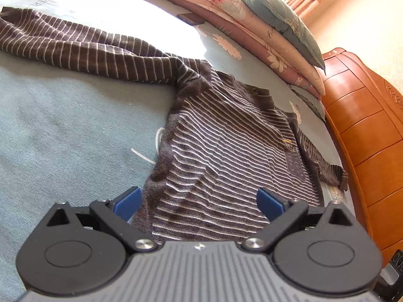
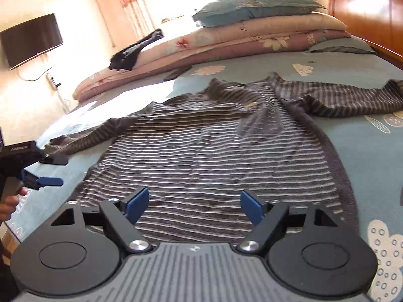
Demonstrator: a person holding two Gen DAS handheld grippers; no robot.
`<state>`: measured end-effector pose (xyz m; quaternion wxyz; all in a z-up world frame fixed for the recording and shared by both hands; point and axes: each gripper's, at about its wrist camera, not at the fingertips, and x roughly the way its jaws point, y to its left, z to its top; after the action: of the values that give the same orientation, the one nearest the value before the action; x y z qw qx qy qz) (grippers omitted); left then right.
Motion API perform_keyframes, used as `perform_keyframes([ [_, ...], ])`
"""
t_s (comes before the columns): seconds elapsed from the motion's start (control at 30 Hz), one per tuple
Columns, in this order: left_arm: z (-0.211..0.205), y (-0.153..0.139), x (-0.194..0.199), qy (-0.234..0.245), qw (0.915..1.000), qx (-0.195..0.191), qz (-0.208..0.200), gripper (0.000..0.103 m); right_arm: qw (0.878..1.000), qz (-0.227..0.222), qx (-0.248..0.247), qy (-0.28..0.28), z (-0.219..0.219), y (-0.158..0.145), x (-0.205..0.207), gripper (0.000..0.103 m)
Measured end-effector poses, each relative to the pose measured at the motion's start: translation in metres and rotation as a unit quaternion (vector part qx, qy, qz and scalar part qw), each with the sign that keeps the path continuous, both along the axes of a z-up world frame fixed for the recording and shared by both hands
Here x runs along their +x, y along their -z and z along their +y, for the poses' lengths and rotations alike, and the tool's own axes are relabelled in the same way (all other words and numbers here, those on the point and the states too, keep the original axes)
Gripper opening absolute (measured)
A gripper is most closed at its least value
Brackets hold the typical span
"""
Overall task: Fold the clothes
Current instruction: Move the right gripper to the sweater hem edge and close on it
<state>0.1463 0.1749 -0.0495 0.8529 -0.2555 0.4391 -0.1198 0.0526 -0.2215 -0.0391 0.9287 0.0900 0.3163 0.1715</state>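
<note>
Sunlit bedroom, blue flowery bedspread (image 2: 352, 151) with a striped brown sweater (image 2: 201, 151) spread flat mid-bed, one sleeve out toward 2 o'clock in the right wrist view. Left hand-held gripper (image 1: 199, 201) hangs above the hem, blue fingers wide, nothing held. Right hand-held gripper (image 2: 194, 205) is spread too, also empty. Pillows (image 2: 252, 7) piled at 12 o'clock.

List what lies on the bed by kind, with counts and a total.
Striped sweater: 1
Teal pillows: 2
Folded floral quilts, stacked: 1 stack, layers unclear
Dark garment on the quilt: 1
Flat dark device, likely a phone: 1
Total: 6
</note>
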Motion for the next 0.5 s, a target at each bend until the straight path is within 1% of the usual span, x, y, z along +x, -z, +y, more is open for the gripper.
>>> perform_keyframes([
  [0.03, 0.008, 0.001, 0.000, -0.010, 0.9999, 0.002, 0.004, 0.097, 0.999, -0.009, -0.006, -0.031, 0.019, -0.003, -0.002, 0.069],
  [0.1, 0.020, 0.004, 0.002, -0.033, 0.9992, 0.022, 0.011, 0.097, 0.994, -0.026, -0.035, -0.102, 0.071, -0.003, -0.010, 0.058],
  [0.13, 0.025, 0.006, 0.003, -0.045, 0.9983, 0.035, 0.015, 0.097, 0.989, -0.031, -0.049, -0.137, 0.094, -0.002, -0.014, 0.056],
  [0.2, 0.034, 0.012, 0.006, -0.067, 0.9962, 0.049, 0.028, 0.097, 0.976, -0.035, -0.076, -0.202, 0.136, 0.002, -0.022, 0.045],
  [0.27, 0.041, 0.017, 0.008, -0.073, 0.9959, 0.041, 0.037, 0.097, 0.959, -0.035, -0.108, -0.259, 0.180, 0.010, -0.032, 0.042],
  [0.33, 0.046, 0.017, 0.008, -0.072, 0.9963, 0.026, 0.039, 0.097, 0.944, -0.042, -0.144, -0.296, 0.215, 0.019, -0.043, 0.042],
  [0.43, 0.049, 0.012, 0.005, -0.067, 0.9972, 0.018, 0.029, 0.097, 0.925, -0.057, -0.186, -0.326, 0.248, 0.031, -0.057, 0.042],
  [0.5, 0.050, 0.011, 0.005, -0.065, 0.9974, 0.014, 0.027, 0.097, 0.915, -0.067, -0.215, -0.336, 0.262, 0.035, -0.064, 0.042],
])
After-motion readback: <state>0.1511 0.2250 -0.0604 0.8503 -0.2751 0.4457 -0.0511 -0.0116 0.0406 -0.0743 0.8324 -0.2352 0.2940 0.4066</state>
